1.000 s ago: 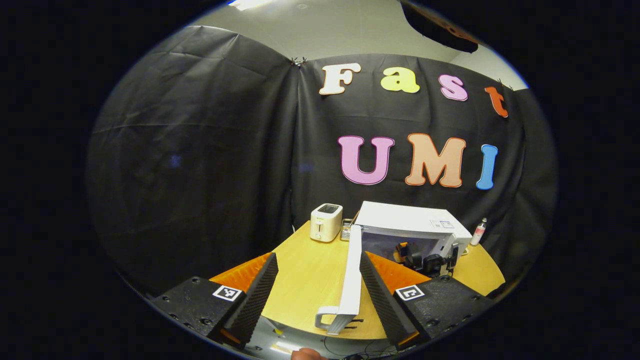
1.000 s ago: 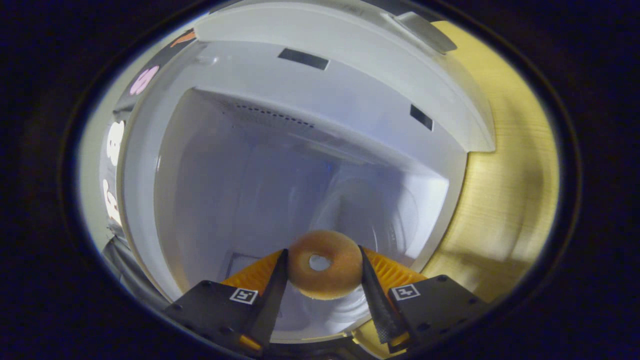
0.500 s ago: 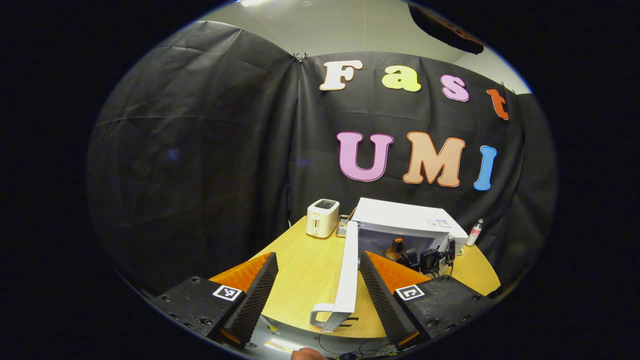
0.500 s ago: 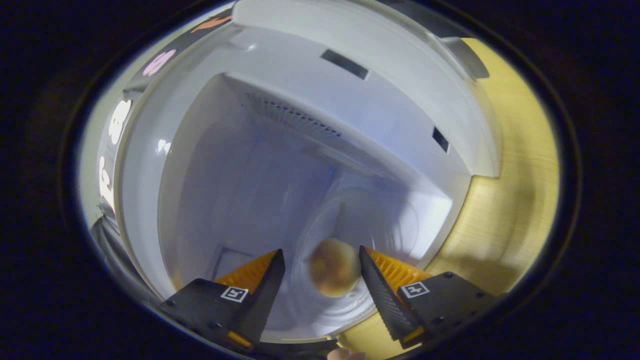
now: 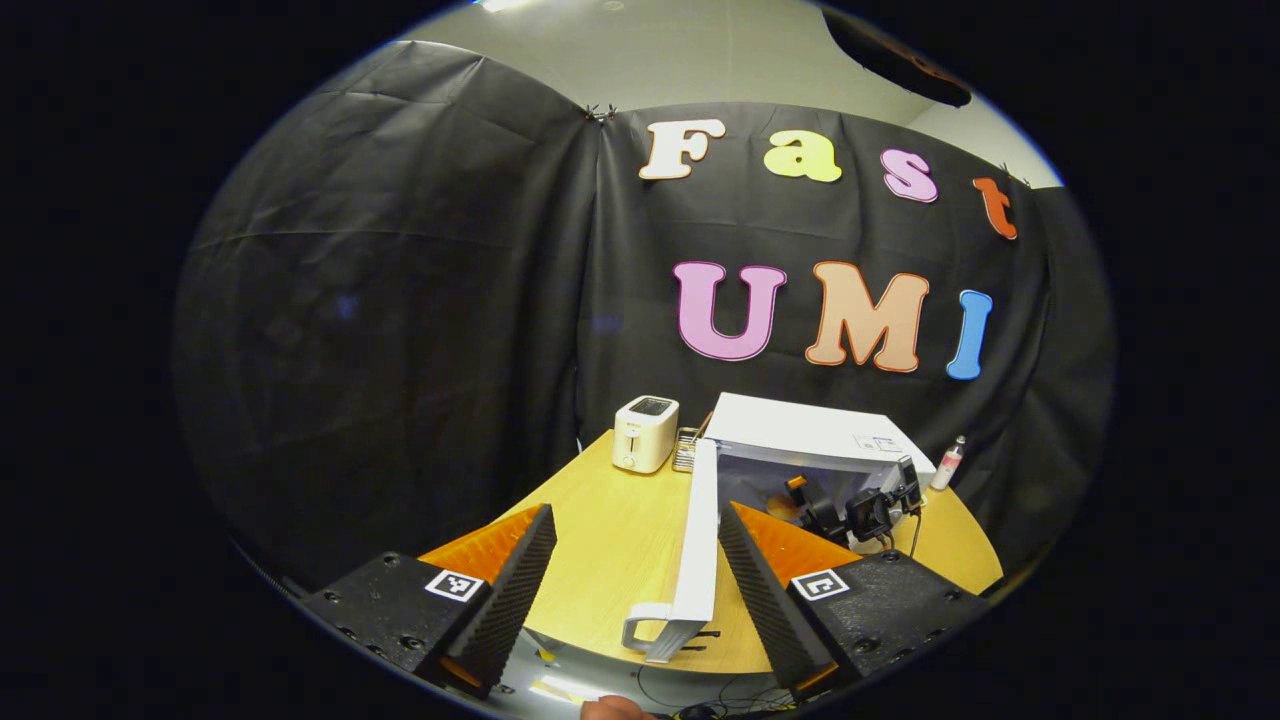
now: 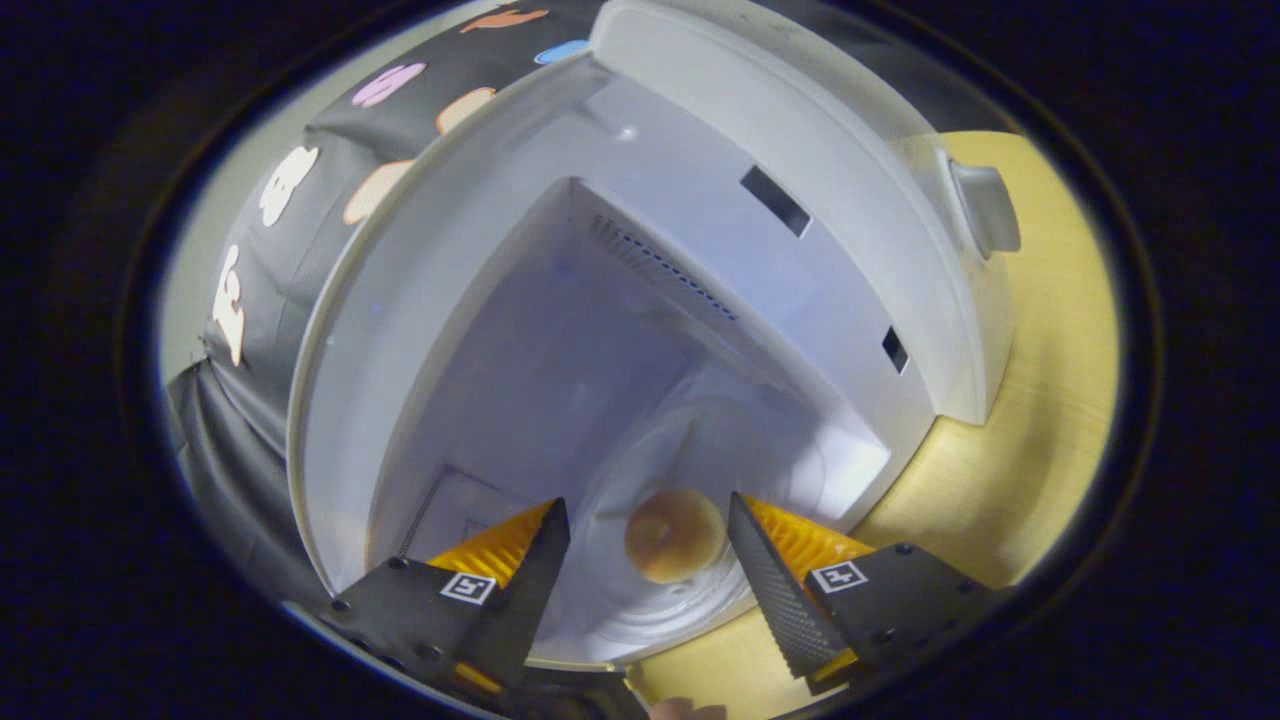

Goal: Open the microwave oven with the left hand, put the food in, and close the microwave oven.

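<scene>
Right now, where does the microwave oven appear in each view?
Left gripper view: the microwave oven stands low, right of centre, behind its open door.
Right gripper view: the microwave oven is central, its cavity facing the camera.
Shared landmark: the wooden table under it.

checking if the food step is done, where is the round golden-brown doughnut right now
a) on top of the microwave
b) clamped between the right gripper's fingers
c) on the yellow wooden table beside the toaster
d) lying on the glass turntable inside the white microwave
d: the round golden-brown doughnut lies on the glass turntable inside the white microwave, clear of both fingers of the open right gripper.
</scene>
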The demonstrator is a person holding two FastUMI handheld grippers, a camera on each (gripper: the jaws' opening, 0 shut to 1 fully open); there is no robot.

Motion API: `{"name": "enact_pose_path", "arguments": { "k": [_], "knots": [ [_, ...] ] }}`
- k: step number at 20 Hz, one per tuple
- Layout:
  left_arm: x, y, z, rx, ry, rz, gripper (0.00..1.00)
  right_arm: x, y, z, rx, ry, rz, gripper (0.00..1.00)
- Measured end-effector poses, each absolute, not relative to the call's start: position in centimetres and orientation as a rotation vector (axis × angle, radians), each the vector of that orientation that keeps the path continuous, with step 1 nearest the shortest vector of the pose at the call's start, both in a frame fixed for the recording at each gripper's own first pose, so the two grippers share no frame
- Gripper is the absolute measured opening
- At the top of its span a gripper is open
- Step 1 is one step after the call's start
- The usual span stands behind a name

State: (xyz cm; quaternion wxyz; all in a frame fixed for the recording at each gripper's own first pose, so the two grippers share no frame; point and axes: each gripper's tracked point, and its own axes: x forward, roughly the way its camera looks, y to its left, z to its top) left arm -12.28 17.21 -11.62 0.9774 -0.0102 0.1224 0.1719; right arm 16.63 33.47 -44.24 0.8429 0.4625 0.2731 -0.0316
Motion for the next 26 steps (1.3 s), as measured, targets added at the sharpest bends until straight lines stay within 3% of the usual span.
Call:
{"name": "enact_pose_path", "arguments": {
  "k": [1, 8, 12, 20, 22, 25, 26],
  "knots": [
    [-12.2, 17.3, -11.7, -0.019, 0.246, 0.342, 0.94, 15.9, 33.8, -43.9, 0.952, 0.583, -0.039, 0.88],
    [-11.8, 18.2, -10.5, 0.06, 0.188, 0.311, 0.94, 10.3, 32.3, -39.6, 0.695, 0.561, 0.182, 0.89],
    [-12.0, 19.1, -11.1, 0.069, 0.178, 0.291, 0.94, 6.8, 28.9, -34.2, 0.576, 0.485, 0.298, 0.89],
    [-13.2, 21.9, -13.9, 0.056, 0.194, 0.285, 0.96, 4.1, 19.4, -19.1, 0.333, 0.23, 0.353, 0.89],
    [-13.5, 22.0, -15.4, 0.025, 0.216, 0.28, 0.92, 3.1, 17.5, -16.3, 0.279, 0.192, 0.344, 0.89],
    [-13.3, 23.3, -17.4, 0.013, 0.24, 0.301, 0.53, 0.4, 14.2, -12.5, 0.229, 0.135, 0.321, 0.89],
    [-13.3, 23.3, -18.3, 0.001, 0.26, 0.293, 0.49, -0.2, 13.3, -11.7, 0.219, 0.126, 0.308, 0.89]
  ]
}}
